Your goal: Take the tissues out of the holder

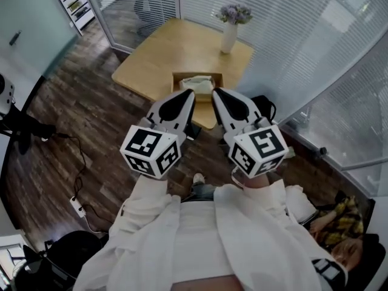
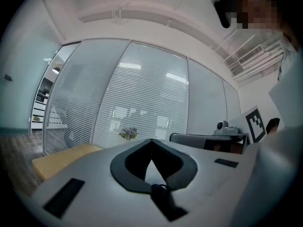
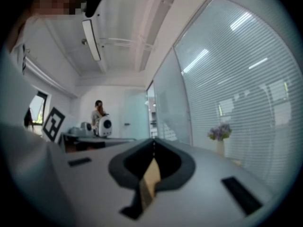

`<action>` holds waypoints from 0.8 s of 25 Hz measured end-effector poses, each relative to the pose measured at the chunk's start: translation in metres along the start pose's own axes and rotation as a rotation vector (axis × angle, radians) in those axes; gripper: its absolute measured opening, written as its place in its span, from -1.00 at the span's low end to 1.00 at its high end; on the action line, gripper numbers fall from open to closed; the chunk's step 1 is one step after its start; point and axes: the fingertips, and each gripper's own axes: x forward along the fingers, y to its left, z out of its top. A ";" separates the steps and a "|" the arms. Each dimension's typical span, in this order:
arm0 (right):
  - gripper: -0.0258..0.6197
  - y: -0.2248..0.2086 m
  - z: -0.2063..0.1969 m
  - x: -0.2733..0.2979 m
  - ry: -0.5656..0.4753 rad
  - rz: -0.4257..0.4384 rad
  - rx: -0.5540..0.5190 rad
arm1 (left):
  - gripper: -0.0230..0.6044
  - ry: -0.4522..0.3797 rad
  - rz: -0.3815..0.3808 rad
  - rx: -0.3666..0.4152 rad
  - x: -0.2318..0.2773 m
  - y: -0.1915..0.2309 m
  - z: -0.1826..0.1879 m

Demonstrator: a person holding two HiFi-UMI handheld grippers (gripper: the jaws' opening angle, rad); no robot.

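Note:
A wooden tissue holder with white tissues sticking out of its top stands near the front edge of a light wooden table. I hold both grippers up side by side, high above the floor and in front of the holder. The left gripper is shut with nothing between its jaws. The right gripper is shut and empty too. Their tips point toward the holder and stand apart from it. Neither gripper view shows the holder; both look level across the room.
A white vase with purple flowers stands at the table's far edge. Glass walls with blinds surround the table. A power strip with cables lies on the dark wood floor at left. A black bag sits right of the table.

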 end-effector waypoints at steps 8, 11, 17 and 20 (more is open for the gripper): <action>-0.88 -0.043 0.009 0.027 -0.011 0.017 -0.020 | -0.90 -0.021 0.025 0.004 0.047 0.024 0.007; -0.88 -0.055 0.009 0.034 -0.008 0.017 -0.017 | -0.90 -0.019 0.033 0.001 0.058 0.031 0.007; -0.88 -0.066 0.004 0.038 0.013 0.022 -0.004 | -0.90 0.020 0.045 -0.023 0.065 0.039 -0.008; -0.88 -0.070 -0.002 0.039 0.030 0.020 0.010 | -0.90 0.032 0.047 -0.029 0.066 0.041 -0.014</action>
